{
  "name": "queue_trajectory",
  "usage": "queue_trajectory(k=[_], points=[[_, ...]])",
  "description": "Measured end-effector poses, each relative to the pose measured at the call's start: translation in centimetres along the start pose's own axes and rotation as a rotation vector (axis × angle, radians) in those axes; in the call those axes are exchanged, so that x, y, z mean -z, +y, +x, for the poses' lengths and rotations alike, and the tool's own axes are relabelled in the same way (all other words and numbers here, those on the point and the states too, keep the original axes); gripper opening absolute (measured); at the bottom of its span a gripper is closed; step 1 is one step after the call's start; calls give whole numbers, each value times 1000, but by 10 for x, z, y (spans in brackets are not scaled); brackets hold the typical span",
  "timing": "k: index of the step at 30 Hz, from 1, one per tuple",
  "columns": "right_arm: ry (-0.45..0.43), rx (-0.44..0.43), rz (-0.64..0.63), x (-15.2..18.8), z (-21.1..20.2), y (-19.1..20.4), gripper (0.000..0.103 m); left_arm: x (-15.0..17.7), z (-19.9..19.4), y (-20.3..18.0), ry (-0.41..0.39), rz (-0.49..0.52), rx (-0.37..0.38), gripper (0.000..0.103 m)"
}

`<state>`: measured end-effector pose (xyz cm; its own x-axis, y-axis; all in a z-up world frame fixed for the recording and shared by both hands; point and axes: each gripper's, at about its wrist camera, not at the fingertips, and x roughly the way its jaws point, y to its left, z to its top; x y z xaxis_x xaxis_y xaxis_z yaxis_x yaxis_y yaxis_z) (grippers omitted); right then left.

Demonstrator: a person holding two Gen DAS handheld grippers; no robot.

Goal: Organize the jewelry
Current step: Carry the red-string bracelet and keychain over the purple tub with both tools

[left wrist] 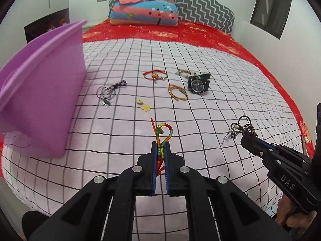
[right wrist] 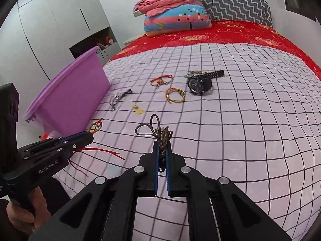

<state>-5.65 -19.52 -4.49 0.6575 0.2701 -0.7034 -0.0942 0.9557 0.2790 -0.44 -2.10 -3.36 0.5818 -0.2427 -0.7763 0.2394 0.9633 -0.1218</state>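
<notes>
Multicoloured woven cord bracelet (left wrist: 164,135) and brown leather cord necklace (right wrist: 158,133) held aloft; black wristwatch (left wrist: 198,84), orange braided bracelet (left wrist: 177,92), red string bracelet (left wrist: 154,75) lying flat on checked bedsheet (left wrist: 230,92).

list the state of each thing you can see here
left gripper: shut on rainbow cord
right gripper: shut on brown cord
purple bin: open, on the bed
watch: lying on the bed
orange bracelet: lying loose
red bracelet: lying loose
flower earrings: lying loose
</notes>
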Motion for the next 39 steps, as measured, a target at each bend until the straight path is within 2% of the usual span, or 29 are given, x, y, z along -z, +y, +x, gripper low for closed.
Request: queue_trajectory(k=[14,19,25,32,39], points=[[-111,-137,-94,-61,-38,83,6,-47,-92,63,-171,-60,-75,7],[-138,-196,-147,-89,-35,122,6,-65,-113,97,-218,-97,-114,7],[-129,-268,-213,-119,-19,178,6,-82,-128,144,-266,-148,-167,7],[-76,-329,-297,-139,15,248,6,-82,-121,197,-243,-222,-222,7],[12,-345,-328,-141,59,291,6,-72,-100,240,-195,-286,-247,7]])
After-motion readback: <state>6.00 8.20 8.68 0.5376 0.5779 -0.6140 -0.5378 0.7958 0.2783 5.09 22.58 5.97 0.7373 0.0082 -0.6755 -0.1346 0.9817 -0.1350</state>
